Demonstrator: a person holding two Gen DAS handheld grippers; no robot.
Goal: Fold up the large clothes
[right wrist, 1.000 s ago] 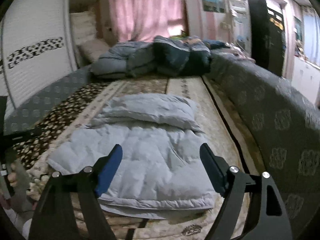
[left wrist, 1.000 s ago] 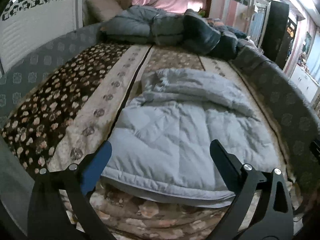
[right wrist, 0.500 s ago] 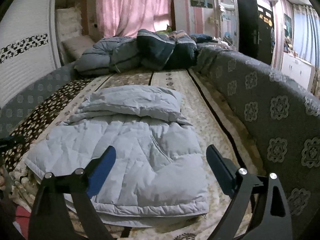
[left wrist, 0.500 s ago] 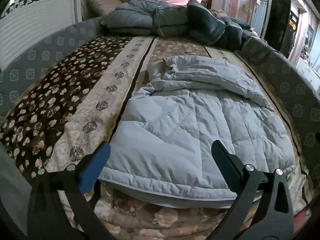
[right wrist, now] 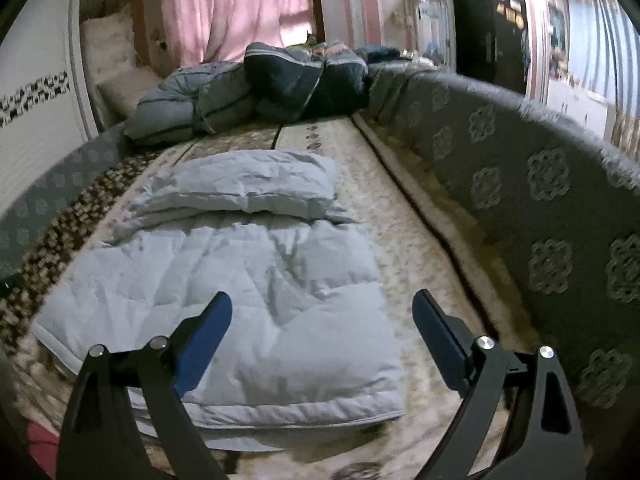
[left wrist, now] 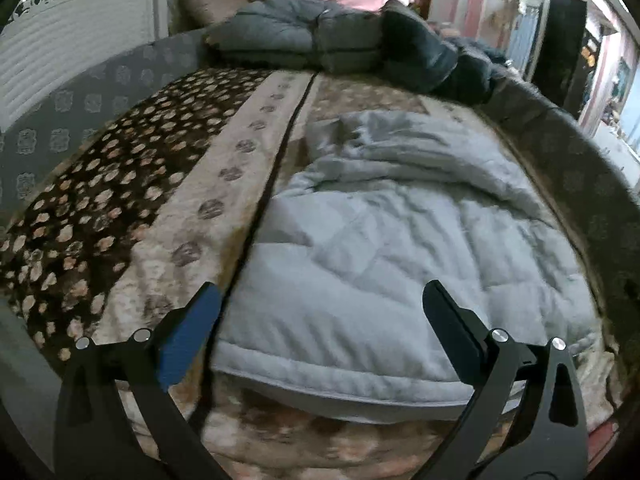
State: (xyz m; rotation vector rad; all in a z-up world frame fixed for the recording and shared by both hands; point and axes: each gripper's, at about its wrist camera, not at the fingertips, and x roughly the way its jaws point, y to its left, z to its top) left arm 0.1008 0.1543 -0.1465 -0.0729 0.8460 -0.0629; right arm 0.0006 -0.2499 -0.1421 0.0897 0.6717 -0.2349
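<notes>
Garment: a pale grey-blue quilted jacket point(left wrist: 392, 256) lay flat on the bed point(left wrist: 168, 216), its near hem running along the bed's front edge and its far end folded back over itself into a puffy roll point(right wrist: 256, 184).
Bed cover: a floral blanket, dark brown with pale spots on one side, beige stripes beside it; the jacket lay on the beige part, next to a dark seam.
Left gripper point(left wrist: 320, 320): jaws stood wide apart above the jacket's near hem, nothing between the pads, no contact visible.
Right gripper point(right wrist: 322, 320): jaws had just been opening and stood wide, hanging over the jacket's near corner on the side of the padded rail point(right wrist: 552, 208); nothing was gripped.
Far end of bed: a heap of grey and dark blue bedding point(right wrist: 264, 84) was piled well apart from the jacket.
Surround: a grey patterned padded rail ran along both long sides of the bed.
Background: pink curtains point(right wrist: 240, 8) hung behind the heap; a dark wardrobe point(right wrist: 488, 24) stood beyond the rail.
</notes>
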